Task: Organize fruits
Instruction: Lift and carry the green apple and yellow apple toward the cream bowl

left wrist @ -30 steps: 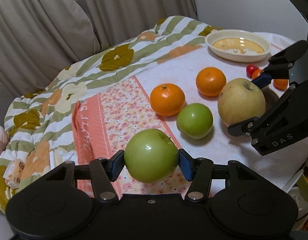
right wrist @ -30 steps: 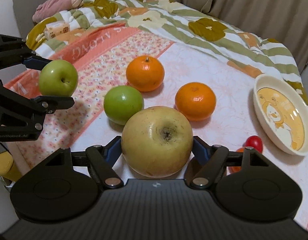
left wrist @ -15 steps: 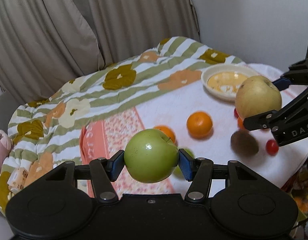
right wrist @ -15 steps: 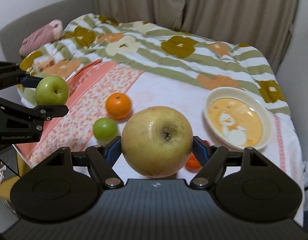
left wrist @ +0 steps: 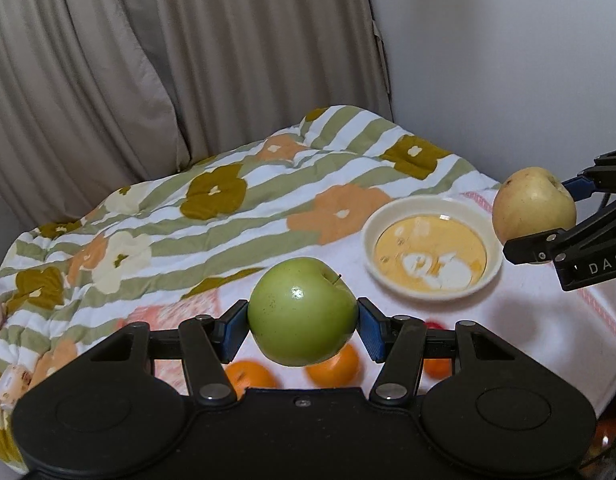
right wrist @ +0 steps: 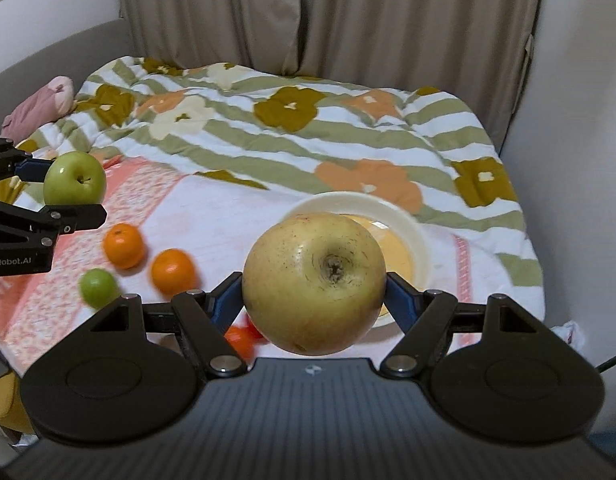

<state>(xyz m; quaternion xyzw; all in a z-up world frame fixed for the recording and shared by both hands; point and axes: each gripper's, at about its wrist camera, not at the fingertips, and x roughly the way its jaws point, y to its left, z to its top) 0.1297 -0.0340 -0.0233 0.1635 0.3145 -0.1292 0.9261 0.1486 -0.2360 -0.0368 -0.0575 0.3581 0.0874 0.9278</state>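
Two apples up in the air, one per gripper. Green apple [left wrist: 302,312] pinched between the blue pads of the left gripper [left wrist: 302,326], stem up, clear above the cloth. Bigger yellow apple [right wrist: 314,282] clamped in the right gripper [right wrist: 314,300], calyx facing the camera, hanging in front of the cream plate [right wrist: 422,252]. Down on the white cloth [right wrist: 219,220]: two oranges [right wrist: 123,245] [right wrist: 173,272] side by side, small green fruit [right wrist: 96,287] near them, red and orange cherry tomatoes [right wrist: 239,340] half hidden behind the right gripper. Beyond that, striped flowered quilt [right wrist: 348,120], beige curtains [right wrist: 328,16] at the back.
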